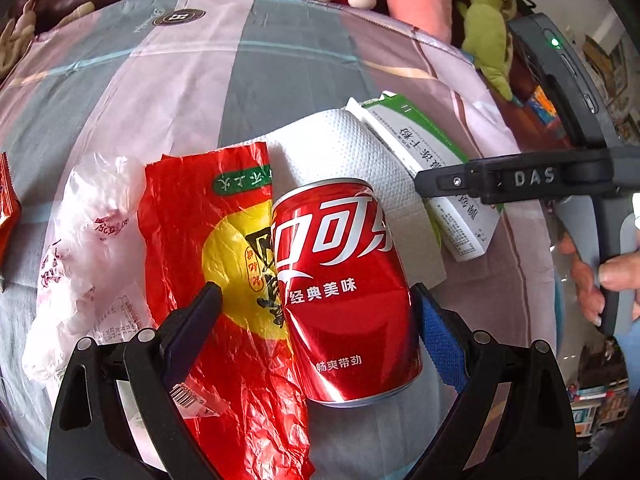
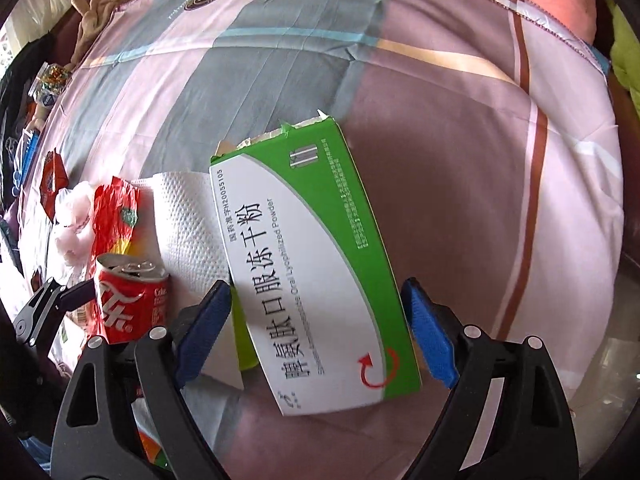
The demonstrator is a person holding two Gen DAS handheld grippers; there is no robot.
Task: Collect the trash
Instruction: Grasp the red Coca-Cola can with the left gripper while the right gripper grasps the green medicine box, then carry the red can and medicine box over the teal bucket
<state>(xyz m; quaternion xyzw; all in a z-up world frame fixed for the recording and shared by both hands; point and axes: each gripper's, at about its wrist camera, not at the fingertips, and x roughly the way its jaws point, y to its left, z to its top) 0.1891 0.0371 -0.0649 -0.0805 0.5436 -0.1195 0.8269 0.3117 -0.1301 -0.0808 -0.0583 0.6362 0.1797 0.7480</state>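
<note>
Low in the left wrist view, left hand-held gripper (image 1: 316, 304) spread wide around a red soda can (image 1: 344, 292), one pad close by the can's right side, the other well off to the left over a crinkled red wrapper (image 1: 216, 264); no squeeze visible yet. Low in the right wrist view, right hand-held gripper (image 2: 316, 300) likewise wide open, straddling a green and white medicine box (image 2: 312, 264) without pressing it. Both pieces lying on a pink and grey quilt (image 2: 460, 200), a white paper towel (image 2: 188, 224) between them and partly under the box.

Best handled by centring before closing: left gripper shifted right so the wrapper stays out of the bite (thin foil likely to drag along), right gripper lowered to take the box across its narrow width.

Can on its side, long axis running from lower centre toward upper left of the left view, opened top at the far end. Box flat, long axis from bottom centre toward upper left of the right view, torn flap farthest away.
</note>
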